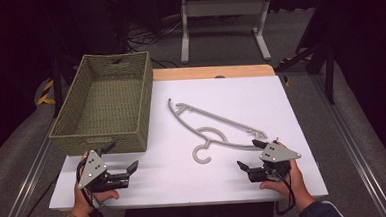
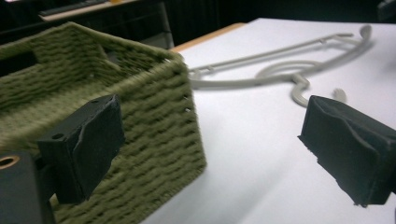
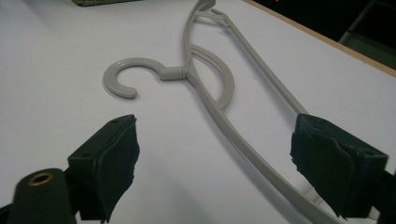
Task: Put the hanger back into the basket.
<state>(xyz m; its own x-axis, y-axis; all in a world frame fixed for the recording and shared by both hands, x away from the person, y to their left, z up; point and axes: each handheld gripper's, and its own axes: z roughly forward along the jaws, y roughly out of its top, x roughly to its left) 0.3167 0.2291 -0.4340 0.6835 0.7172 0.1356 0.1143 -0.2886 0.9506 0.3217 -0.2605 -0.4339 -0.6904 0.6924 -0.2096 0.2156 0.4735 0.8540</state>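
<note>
Grey plastic hanger (image 1: 217, 130) lies flat on the white table (image 1: 174, 179), mid-right, nothing touching it. Long axis runs diagonally: far end up-left near the basket's (image 1: 103, 100) right wall, near end down-right just beside the right claw (image 1: 248, 155). Hook curls toward the table's front edge, roughly centre. In the right gripper view the hanger's (image 3: 219, 116) lower bar passes between the jaws, closer to the right-hand one; hook ahead and left.

Right claw: jaws spread wide, holding nothing, pads off the bar. Left claw (image 1: 121, 157): also wide open, empty, sitting at the basket's near right corner; in the left gripper view the basket (image 2: 154, 116) wall is just behind one jaw, hanger (image 2: 280, 70) well off across bare table.

Right hand is clearly nearer the hanger; judged, it takes the grasp, with a short push forward along the bar. Open table all around the hook and between the claws. Basket is empty, up-left, rim raised, so the hanger likely needs lifting over the wall. Table's right edge sits near the right hand.
</note>
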